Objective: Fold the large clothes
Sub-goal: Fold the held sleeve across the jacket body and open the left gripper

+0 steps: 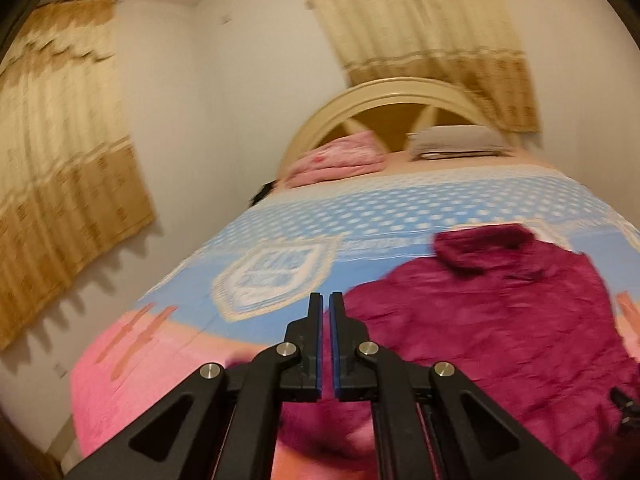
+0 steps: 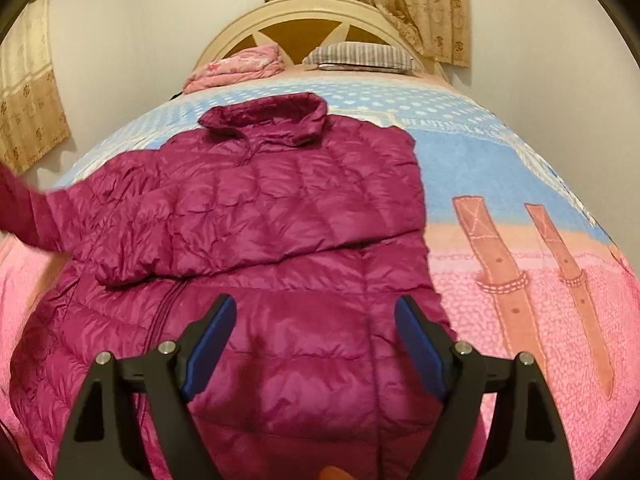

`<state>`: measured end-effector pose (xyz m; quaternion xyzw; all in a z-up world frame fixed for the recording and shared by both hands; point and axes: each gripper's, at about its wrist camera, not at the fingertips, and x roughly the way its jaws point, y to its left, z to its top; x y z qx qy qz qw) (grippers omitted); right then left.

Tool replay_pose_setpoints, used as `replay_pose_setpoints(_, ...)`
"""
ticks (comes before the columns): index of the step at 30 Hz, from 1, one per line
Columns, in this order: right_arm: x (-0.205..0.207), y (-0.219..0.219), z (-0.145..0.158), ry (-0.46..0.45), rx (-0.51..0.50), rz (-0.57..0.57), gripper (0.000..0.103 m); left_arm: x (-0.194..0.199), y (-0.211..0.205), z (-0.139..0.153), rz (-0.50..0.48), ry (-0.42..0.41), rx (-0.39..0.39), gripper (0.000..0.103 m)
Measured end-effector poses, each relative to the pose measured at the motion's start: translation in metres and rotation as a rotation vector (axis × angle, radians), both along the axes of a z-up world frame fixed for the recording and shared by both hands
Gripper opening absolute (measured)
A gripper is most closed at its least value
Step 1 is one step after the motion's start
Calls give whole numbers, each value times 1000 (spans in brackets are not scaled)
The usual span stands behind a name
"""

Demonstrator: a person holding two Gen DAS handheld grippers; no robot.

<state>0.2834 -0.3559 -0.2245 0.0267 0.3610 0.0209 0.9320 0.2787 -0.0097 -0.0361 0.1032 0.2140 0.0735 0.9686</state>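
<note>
A magenta quilted puffer jacket (image 2: 280,216) lies flat on the bed, collar (image 2: 266,118) toward the headboard. Its right sleeve is folded across the chest. Its left sleeve (image 2: 24,216) is lifted off the bed at the left edge of the right wrist view, blurred. My right gripper (image 2: 316,320) is open above the jacket's lower part, holding nothing. My left gripper (image 1: 326,300) is shut, with only a thin gap between its pads, above the jacket's left side (image 1: 500,312). Magenta fabric shows below its fingers; whether it is pinched is hidden.
The bed carries a blue, pink and peach blanket (image 2: 500,184). A folded pink quilt (image 2: 240,66) and a striped pillow (image 2: 360,56) lie by the cream headboard (image 2: 316,6). Beige curtains (image 1: 64,168) hang on the left wall and behind the bed.
</note>
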Motion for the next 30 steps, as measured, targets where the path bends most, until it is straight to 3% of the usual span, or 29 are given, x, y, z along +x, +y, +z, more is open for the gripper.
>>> replay_pose_setpoints(4,-2,-13,-6,13,22,-27,84,8,-55,-15,-74,37,-10,2)
replay_pose_setpoints(7,-3,-20,-11,24,32,-40,84,11,-64,-26,-80,73,-48,4)
replay_pose_setpoints(11,-4,-25,-20,45,49,-27,91,16,-32,-46,-16,155,-87,5)
replay_pose_setpoints(15,-4,-20,-23,52,28,-17,91,-20,35,-45,108,70,-78,8)
replay_pose_setpoints(16,-5,-19,-24,54,22,-11,94,-26,49,-47,137,67,-78,30)
replay_pose_setpoints(17,-4,-18,-25,59,15,-7,95,-33,71,-50,178,68,-92,75)
replay_pose_setpoints(18,-2,-15,-27,71,1,-6,95,-41,95,-54,226,64,-117,94)
replay_pose_setpoints(19,-1,-13,-29,82,-15,-4,96,-48,113,-59,275,47,-128,101)
replay_pose_setpoints(21,1,-8,-31,96,-45,0,96,-55,144,-72,326,62,-139,101)
replay_pose_setpoints(24,3,2,-35,116,-102,15,96,-57,175,-93,340,147,-257,101)
replay_pose_setpoints(30,3,5,-39,130,-131,16,99,-37,177,-127,339,263,-275,101)
